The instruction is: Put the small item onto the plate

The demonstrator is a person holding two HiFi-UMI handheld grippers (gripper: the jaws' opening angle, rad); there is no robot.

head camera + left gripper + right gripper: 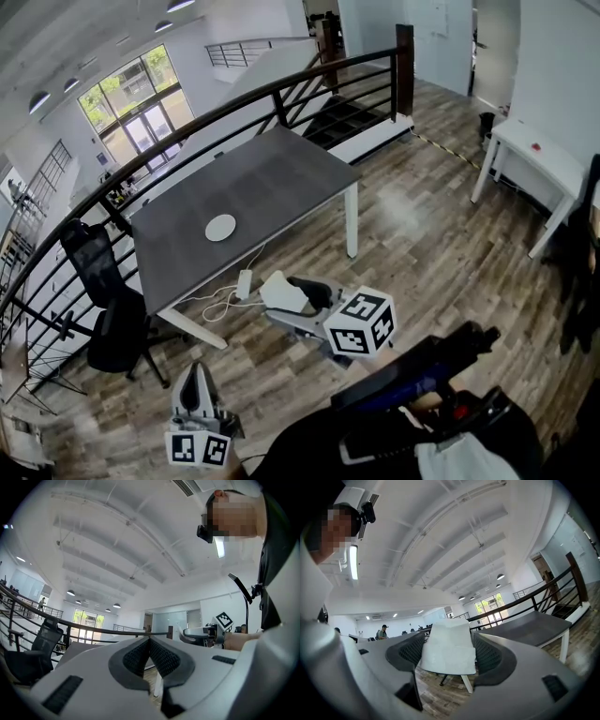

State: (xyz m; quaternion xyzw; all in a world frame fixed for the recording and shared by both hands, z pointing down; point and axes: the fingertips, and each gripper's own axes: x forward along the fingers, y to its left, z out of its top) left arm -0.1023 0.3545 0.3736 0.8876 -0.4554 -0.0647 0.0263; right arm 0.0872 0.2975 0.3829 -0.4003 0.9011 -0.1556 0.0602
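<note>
A small white round plate [221,228] lies near the front edge of the grey table [281,178], well ahead of both grippers. My right gripper [292,302] is held level over the wooden floor short of the table, shut on a white block-shaped item [279,289]. In the right gripper view the white item [448,648] fills the gap between the two dark pads. My left gripper [195,370] hangs lower left, near the person's body, with its jaws closed together and nothing between them; its pads [140,656] meet at the tips.
A black office chair [105,295] stands at the table's left end. A white cable with an adapter [242,284] lies on the floor by the table leg. A dark railing [309,80] runs behind the table. A white side table [539,155] stands at right.
</note>
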